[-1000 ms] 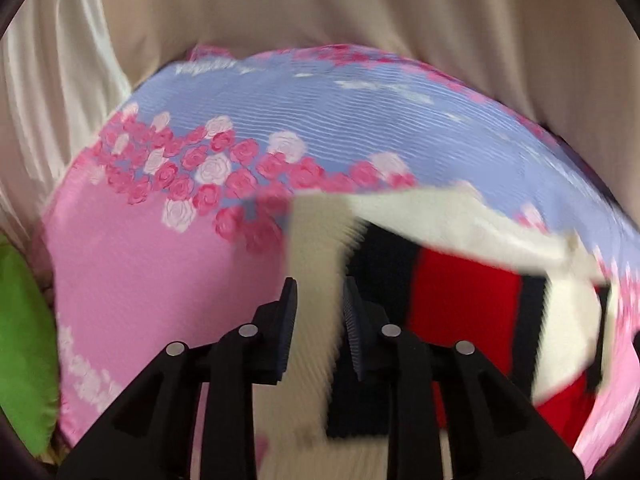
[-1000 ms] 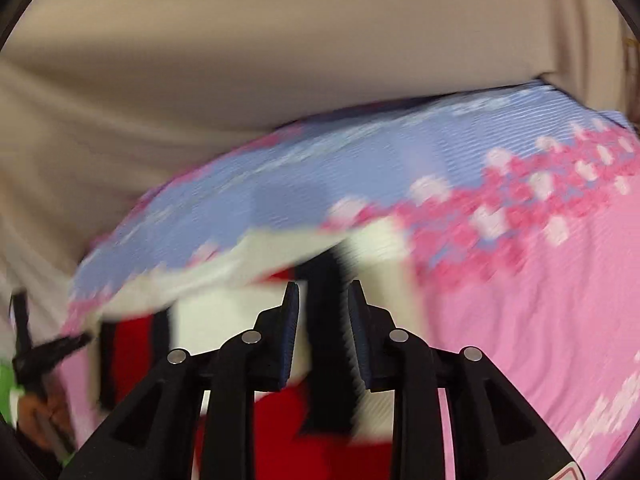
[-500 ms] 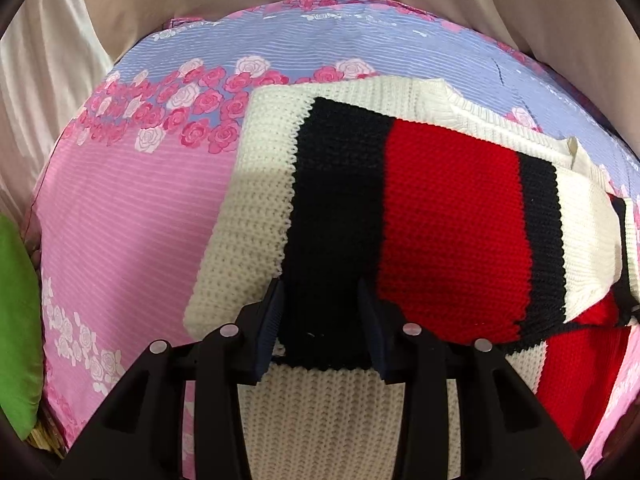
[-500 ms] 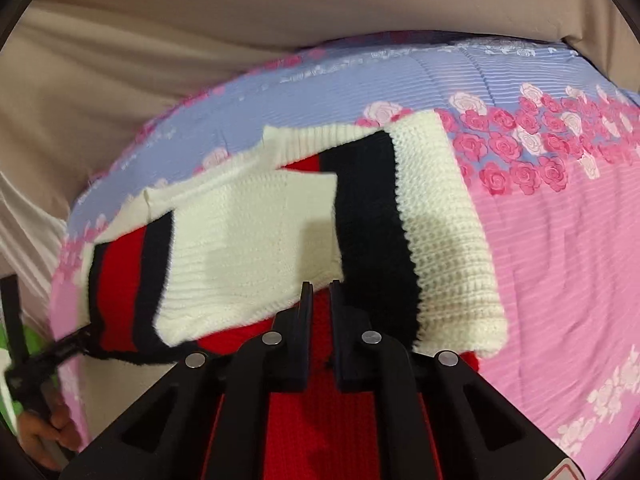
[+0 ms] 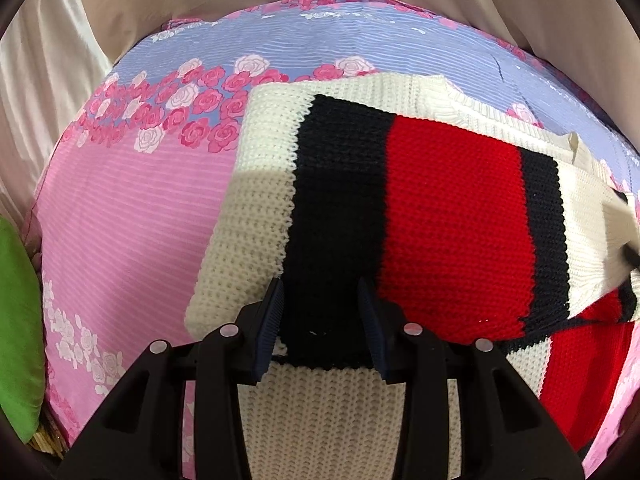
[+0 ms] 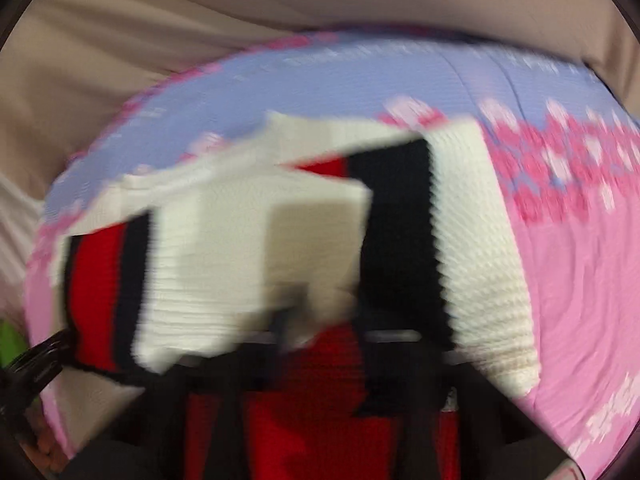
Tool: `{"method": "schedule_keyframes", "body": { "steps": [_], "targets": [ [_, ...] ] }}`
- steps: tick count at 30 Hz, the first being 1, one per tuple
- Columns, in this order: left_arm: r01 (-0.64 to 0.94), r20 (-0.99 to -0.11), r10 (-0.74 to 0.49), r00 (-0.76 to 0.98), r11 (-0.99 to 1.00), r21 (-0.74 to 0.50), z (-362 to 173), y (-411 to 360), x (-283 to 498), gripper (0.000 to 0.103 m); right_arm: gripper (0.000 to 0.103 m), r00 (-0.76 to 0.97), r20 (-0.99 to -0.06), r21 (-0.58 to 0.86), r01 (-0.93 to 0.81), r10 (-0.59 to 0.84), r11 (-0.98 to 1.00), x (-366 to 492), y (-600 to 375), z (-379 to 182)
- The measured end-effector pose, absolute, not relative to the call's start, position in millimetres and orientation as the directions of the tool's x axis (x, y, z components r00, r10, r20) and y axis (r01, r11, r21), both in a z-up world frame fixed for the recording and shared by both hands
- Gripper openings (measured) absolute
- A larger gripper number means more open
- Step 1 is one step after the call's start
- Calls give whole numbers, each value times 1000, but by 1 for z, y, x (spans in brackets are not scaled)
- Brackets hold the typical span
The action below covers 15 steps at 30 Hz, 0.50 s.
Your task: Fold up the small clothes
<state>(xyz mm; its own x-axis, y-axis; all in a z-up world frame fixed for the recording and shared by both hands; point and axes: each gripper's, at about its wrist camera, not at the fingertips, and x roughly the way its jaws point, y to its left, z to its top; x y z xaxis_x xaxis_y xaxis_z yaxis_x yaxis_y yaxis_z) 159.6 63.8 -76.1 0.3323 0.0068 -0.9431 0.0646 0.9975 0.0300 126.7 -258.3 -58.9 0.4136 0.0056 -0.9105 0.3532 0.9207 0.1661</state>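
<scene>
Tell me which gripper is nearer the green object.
Left. The left gripper has the green object off its left side; the right gripper sits across the sweater, farther away.

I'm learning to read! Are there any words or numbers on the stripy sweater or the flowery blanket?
No words, labels or numbers can be read anywhere.
Sweater: only cream, black and red knitted stripes, no tag showing.
Flowery blanket: only printed roses and stripes; faint white marks on its far blue part are too small to read.
Right wrist view: too blurred to read anything.
</scene>
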Motion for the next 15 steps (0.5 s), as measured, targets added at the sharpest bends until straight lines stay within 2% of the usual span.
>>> {"method": "schedule_keyframes", "body": {
  "steps": [3, 5, 6, 7, 11, 14, 15],
  "targets": [
    [63, -944, -17, 328, 998, 4, -77, 69, 161, 38, 9, 517, -854, 124, 327, -67, 937, 113, -257, -22],
    [67, -944, -11, 329, 998, 12, -78, 68, 162, 38, 9, 449, -890, 100, 364, -80, 926, 115, -271, -47],
    [69, -944, -1, 330, 997, 23, -79, 66, 162, 38, 9, 375, -926, 103, 386, -54, 917, 118, -281, -71],
    [71, -944, 6, 330, 997, 31, -79, 65, 162, 38, 10, 374, -927, 132, 394, -28, 909, 114, -284, -81],
    [71, -942, 13, 335, 997, 39, -80, 64, 162, 38, 12, 457, -889, 183, 406, -26, 895, 102, -283, -49],
    [80, -939, 34, 342, 995, 65, -79, 60, 161, 38, 16, 361, -931, 98, 379, -50, 920, 107, -274, -79],
    [80, -940, 30, 340, 995, 61, -77, 60, 159, 38, 17, 382, -922, 100, 382, -59, 919, 105, -275, -76]
  ]
}}
